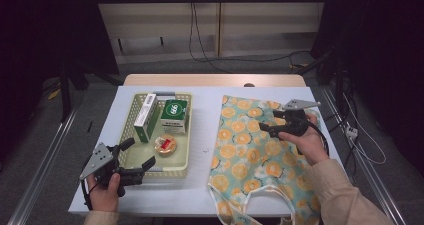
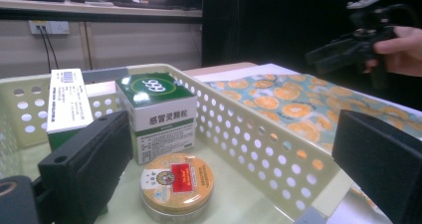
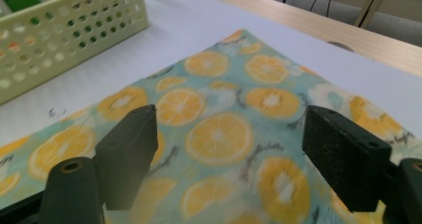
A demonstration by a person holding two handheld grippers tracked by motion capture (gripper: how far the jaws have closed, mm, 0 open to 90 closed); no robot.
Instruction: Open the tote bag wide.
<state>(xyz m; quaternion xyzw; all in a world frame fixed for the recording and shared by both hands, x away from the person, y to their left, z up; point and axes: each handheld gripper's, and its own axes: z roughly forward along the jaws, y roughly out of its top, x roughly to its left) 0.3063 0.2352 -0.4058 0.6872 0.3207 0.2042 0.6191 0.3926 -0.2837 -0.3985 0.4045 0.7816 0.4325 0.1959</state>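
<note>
Overall, a white worktop (image 1: 205, 135) with a wooden strip along its far edge, standing on grey floor; dark curtains on both sides, pale panelled wall behind with cables hanging from a socket.

On the worktop's left half: cream perforated basket (image 1: 181, 161). Inside it, a green-and-white box (image 1: 174, 115) marked 999, a taller narrow white-and-green box (image 1: 145, 117) beside it, and a round tin (image 1: 165, 145) with a red label nearer the person. On the right half: orange-slice print cloth bag (image 1: 250, 155) lying flat, handles toward the person.

Bag's near end runs off the bottom of the high view. Print on the boxes mostly too small to read.

Left gripper (image 1: 139, 157) held low at the basket's near left corner, hand (image 1: 104, 194) underneath, fingers (image 2: 84, 169) spread wide, gripping nothing, one each side of the basket wall. Right gripper (image 1: 270, 122) hovers over the bag's far right part, pointing left, hand (image 1: 305, 142) wrapped around it; fingers (image 3: 127, 154) wide apart, empty.
</note>
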